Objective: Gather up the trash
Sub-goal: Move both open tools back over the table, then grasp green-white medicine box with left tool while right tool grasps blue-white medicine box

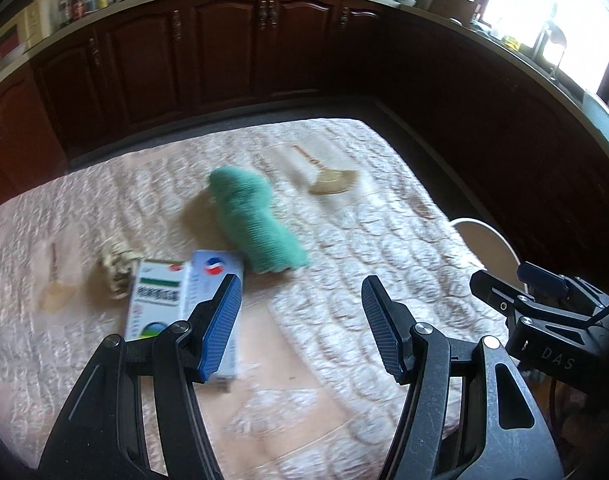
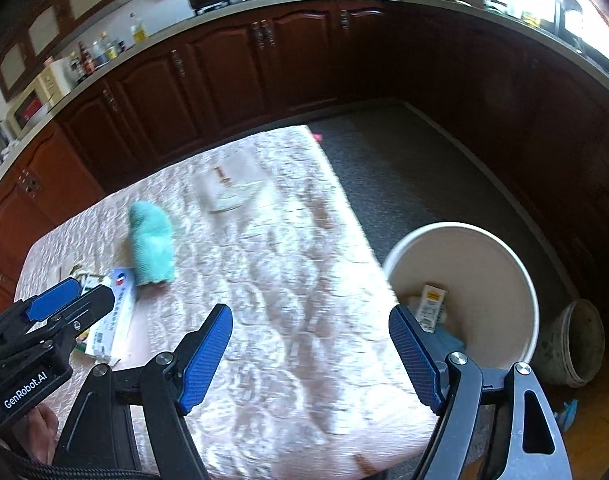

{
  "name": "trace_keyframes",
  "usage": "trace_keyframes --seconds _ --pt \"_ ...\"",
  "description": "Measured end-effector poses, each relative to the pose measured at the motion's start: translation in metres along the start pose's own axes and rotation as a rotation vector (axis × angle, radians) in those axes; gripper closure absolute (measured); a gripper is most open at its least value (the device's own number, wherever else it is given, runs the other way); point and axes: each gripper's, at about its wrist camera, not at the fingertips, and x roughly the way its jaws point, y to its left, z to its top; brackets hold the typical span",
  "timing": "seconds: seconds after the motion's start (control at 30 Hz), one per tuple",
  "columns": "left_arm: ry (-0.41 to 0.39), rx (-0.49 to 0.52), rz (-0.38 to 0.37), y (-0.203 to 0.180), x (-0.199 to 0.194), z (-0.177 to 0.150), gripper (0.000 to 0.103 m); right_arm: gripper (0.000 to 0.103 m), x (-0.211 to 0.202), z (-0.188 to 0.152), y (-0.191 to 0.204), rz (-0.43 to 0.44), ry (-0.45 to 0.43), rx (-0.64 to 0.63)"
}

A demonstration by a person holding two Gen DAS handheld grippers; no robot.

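Both grippers hang over a table covered in a pale quilted cloth [image 1: 344, 240], and both stand wide open with nothing between their fingers. Just ahead of the left gripper [image 1: 302, 322], at about ten o'clock from its fingertips, lie two small cardboard boxes [image 1: 176, 296] side by side and touching, the nearer end partly hidden behind the left finger. A crumpled ball of paper [image 1: 114, 268] sits just beside them at nine o'clock, and a rolled green cloth [image 1: 256, 224] lies at twelve o'clock, near the boxes. The right gripper [image 2: 310, 344] points toward the table's near edge; the white bin [image 2: 464, 292] stands on the floor at its two o'clock, already holding a small box and some scraps. The boxes look light and fairly stiff but likely empty, so they would crush under a hard squeeze; pinching one across its narrow width near the middle seems safest. The paper ball should be feather-light and springy, best taken across its bulk.
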Motion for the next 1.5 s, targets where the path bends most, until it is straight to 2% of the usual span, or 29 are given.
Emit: trace_keyframes --seconds 0.4,0.63,0.8,1.03,1.17,1.37,1.5 --pt "0.027 -0.075 0.051 0.066 -0.008 -0.013 0.042 0.025 0.018 0.002 0.054 0.057 0.032 -0.083" --pt "0.069 -0.135 0.042 0.11 -0.014 -0.029 0.042 0.025 0.029 0.002 0.072 0.079 0.055 -0.116" --pt "0.095 -0.145 0.061 0.128 -0.008 -0.037 0.042 0.025 0.037 0.001 0.08 0.103 0.073 -0.121" --pt "0.157 -0.117 0.041 0.122 0.016 -0.039 0.042 0.025 0.044 -0.001 0.088 0.111 0.093 -0.141" --pt "0.179 -0.108 0.088 0.119 0.034 -0.036 0.042 0.024 0.047 -0.001 0.087 0.108 0.102 -0.135" --pt "0.203 -0.167 0.044 0.13 0.05 -0.025 0.042 0.024 0.047 0.002 0.092 0.11 0.103 -0.146" --pt "0.208 -0.131 0.012 0.122 0.048 -0.023 0.042 0.024 0.054 0.004 0.098 0.119 0.12 -0.151"
